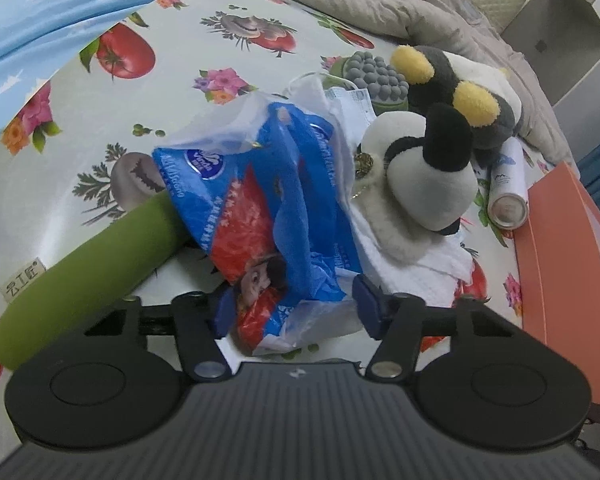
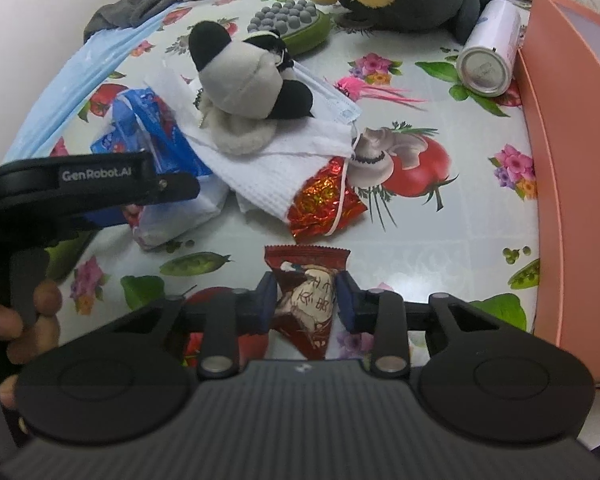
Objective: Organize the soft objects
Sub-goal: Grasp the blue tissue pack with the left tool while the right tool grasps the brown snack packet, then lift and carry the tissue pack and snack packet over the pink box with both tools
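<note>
Nearest the lens, the left gripper (image 1: 290, 312) clamps its blue pads on a blue-and-red tissue pack (image 1: 260, 216) lying on the fruit-print tablecloth (image 1: 180, 68). Only the right wrist view shows the right gripper (image 2: 306, 300) pressed together on a dark red snack packet (image 2: 306, 296) — and a hand (image 2: 16, 320) on the other tool's handle. Beyond, a panda plush (image 2: 244, 84) sits on a white cloth (image 2: 300, 152) beside a crumpled red foil wrapper (image 2: 324, 204). Farther back lies a spray can (image 2: 488, 52) against the orange box (image 2: 572, 160) — the green roller (image 1: 88, 268) appears in the left view alone.
</note>
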{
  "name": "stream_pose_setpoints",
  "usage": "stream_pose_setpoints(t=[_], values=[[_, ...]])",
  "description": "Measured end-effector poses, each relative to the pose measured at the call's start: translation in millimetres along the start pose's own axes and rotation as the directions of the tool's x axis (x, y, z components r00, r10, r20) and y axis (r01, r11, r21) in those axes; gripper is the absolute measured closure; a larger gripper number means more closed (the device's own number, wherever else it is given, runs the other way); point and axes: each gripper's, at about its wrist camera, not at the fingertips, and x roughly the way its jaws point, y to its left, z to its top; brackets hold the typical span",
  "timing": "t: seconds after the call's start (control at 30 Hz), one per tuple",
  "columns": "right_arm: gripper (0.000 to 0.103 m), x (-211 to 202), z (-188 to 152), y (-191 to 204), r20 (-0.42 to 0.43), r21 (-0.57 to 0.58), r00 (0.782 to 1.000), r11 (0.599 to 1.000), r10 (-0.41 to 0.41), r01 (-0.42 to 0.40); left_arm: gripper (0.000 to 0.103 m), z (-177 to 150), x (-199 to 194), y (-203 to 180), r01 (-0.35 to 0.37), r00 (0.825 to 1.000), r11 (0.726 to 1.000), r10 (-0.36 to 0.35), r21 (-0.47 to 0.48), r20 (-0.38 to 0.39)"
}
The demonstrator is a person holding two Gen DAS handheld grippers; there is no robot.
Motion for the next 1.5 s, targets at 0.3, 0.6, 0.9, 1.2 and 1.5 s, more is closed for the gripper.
stream_pose_setpoints(t=[0.3, 0.6, 0.9, 1.2, 1.5], values=[[0.070, -20.4, -2.5, 3.3, 0.044, -0.012, 0.999, 1.000, -0.005, 0.005, 0.064, -14.3, -28.7, 5.2, 0.034, 0.999, 0.999, -0.034, -0.013, 0.003], [0.072, -39.1, -13.1, 4.5, 0.085, -0.014, 0.996, 1.000, -0.026, 0.028, 0.070, -41.6, -58.1, 4.8, 0.061, 0.998, 0.998, -0.061, -0.010, -0.004], [0.074, -56.5, -22.1, -0.4, 0.121, -0.002, 0.992, 0.999, -0.043, 0.043, 0.071, -58.0, -87.0, -9.2, 0.091, 0.996, 0.995, -0.092, 0.047, 0.012], [0.074, -92.9, -23.1, -4.4, 0.197, 0.004, 0.979, 0.999, -0.046, 0.046, 0.071, -50.7, -122.0, -33.0, 0.124, 0.989, 0.987, -0.131, 0.106, 0.066], [0.074, -142.3, -2.9, -18.7, 0.355, 0.050, 0.931, 0.996, -0.081, 0.067, 0.071, -20.2, -151.4, -86.7, 0.210, 0.968, 0.951, -0.234, 0.225, 0.086]])
